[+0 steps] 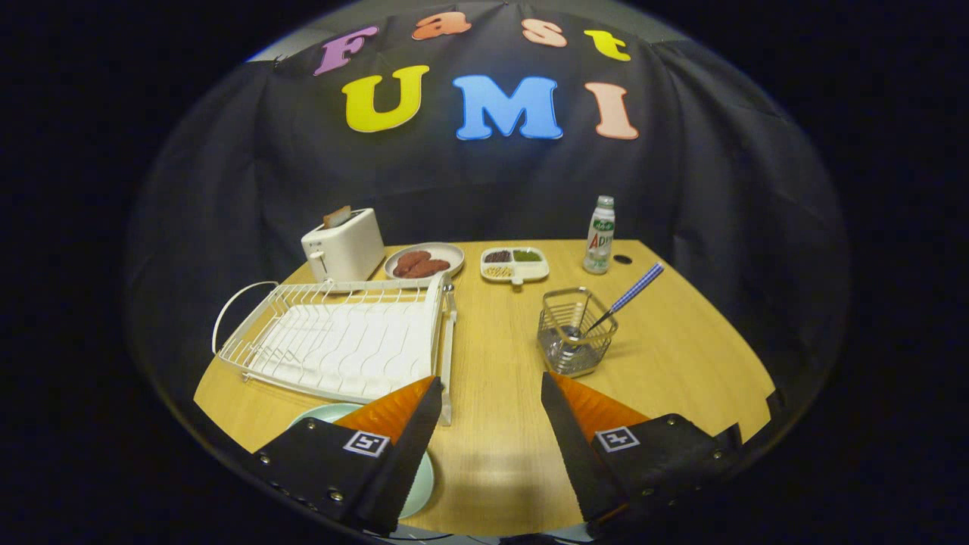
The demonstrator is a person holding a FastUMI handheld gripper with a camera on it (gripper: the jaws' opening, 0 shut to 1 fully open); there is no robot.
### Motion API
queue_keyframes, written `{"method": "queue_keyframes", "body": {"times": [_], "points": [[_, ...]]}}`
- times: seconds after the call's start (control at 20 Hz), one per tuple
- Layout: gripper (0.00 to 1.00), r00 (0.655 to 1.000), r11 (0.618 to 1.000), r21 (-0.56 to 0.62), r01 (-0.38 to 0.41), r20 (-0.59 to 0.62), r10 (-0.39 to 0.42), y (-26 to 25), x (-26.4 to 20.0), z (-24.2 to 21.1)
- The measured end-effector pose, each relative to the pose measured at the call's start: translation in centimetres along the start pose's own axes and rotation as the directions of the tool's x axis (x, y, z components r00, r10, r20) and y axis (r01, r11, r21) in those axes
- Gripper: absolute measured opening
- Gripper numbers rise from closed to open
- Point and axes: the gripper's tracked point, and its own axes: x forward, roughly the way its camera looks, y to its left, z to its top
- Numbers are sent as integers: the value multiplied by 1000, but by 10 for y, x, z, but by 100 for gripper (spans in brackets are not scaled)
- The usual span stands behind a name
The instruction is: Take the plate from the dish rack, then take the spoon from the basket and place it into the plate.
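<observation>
**Plate down, spoon up next**

We hover over the wooden table [492, 356] with the gripper [490, 424] spread wide, its two fingers well apart and nothing between them but bare wood. Low in the frame, under the left finger [378, 446], we see the pale green plate [420, 484] lying flat on the table just in front of the dish rack [333, 341], whose slots stand empty. So we judge the first half done.

Now the spoon [624, 299]. It stands in the wire basket [575, 333], right of centre, just ahead of the right finger [598, 439] and a touch to its right. Its checked blue handle leans up and away toward the upper right, bowl down inside the basket. That slant is what matters: we think the fingers must swing right and close across the handle, not along it.

We are pointed level across the table, tilted down, aimed between rack and basket.
</observation>
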Motion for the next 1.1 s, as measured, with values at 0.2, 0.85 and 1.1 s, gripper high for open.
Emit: {"method": "queue_keyframes", "body": {"times": [0.2, 0.85, 1.1], "points": [[84, 988, 994, -18, 103, 113, -101, -29, -4, 47], [84, 912, 894, 209, 397, 19, -410, -129, 63, 67], [84, 886, 841, 293, 455, -61, -459, -153, 96, 52]]}}
